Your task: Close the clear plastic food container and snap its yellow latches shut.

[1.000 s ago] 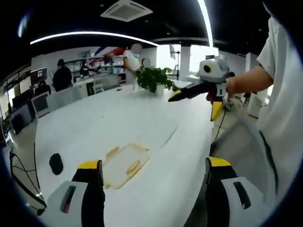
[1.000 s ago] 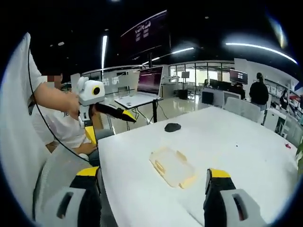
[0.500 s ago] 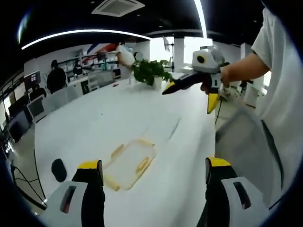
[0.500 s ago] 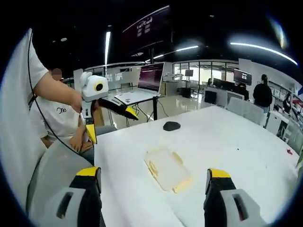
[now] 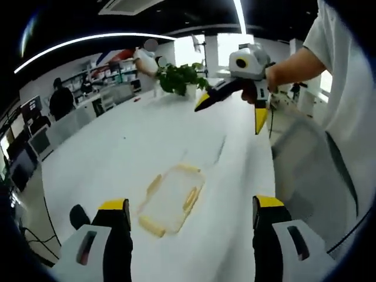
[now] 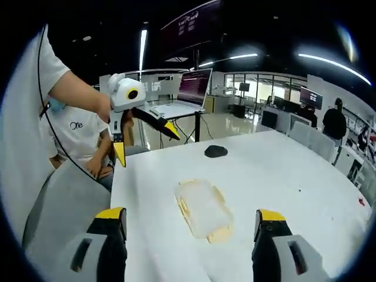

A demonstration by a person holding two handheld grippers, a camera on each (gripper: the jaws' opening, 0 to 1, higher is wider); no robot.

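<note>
A large white table [image 5: 147, 135] spreads across both views, and a person in a white shirt [image 5: 346, 100] stands at its edge, holding a gripper in each hand. In the left gripper view, the left gripper [image 5: 187, 218] rises from the bottom with its yellow-tipped jaws spread wide and nothing between them; the right gripper [image 5: 232, 100] comes in from the right, held up above the table's far right part, its jaws also parted and empty. In the right gripper view, the right gripper [image 6: 191, 222] likewise shows its own jaws wide apart and empty, while the left gripper [image 6: 147, 132] hangs over the near left edge of the table with jaws open. The clear plastic food container [image 5: 171, 198] lies flat on the table just ahead of the left gripper's jaws, apart from both grippers, with its yellow latches [image 5: 154, 183] showing along its sides; in the right gripper view the container [image 6: 202, 208] sits in the middle of the table, ahead of the jaws. A leafy green plant [image 5: 179, 78] stands at the far end of the table. A small dark mouse-like object [image 6: 215, 151] lies on the table beyond the container.
</note>
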